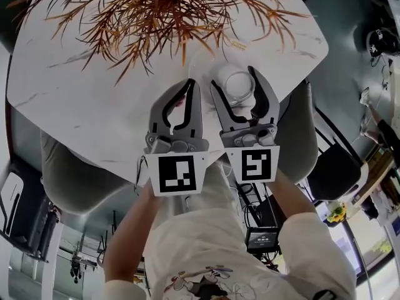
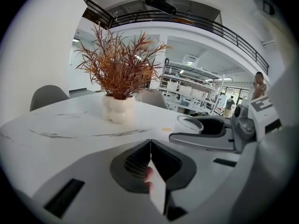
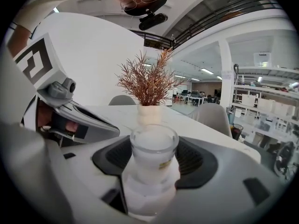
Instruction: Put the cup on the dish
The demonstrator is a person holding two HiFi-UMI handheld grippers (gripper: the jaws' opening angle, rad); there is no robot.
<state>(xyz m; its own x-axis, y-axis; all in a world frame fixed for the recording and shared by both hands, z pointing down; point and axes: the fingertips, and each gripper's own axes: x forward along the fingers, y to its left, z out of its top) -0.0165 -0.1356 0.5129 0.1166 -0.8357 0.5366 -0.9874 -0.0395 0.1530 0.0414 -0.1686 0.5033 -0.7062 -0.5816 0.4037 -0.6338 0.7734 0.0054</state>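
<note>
A clear glass cup (image 1: 237, 86) stands upright between the jaws of my right gripper (image 1: 234, 77), near the white table's front edge. In the right gripper view both pads press against the sides of the cup (image 3: 154, 153). Under it lies a wider pale shape (image 3: 140, 195), which may be the clear dish; whether the cup rests on it I cannot tell. My left gripper (image 1: 190, 85) hovers just left of the cup with its jaws together and nothing in them. From the left gripper view the cup (image 2: 189, 124) rises above the right gripper's jaw.
A dried reddish plant (image 1: 169, 5) in a white pot (image 2: 119, 108) stands behind the cup on the white marble table (image 1: 75, 99). A small yellow scrap (image 1: 239, 44) lies beyond the cup. Grey chairs (image 1: 69, 180) sit under the table's near edge.
</note>
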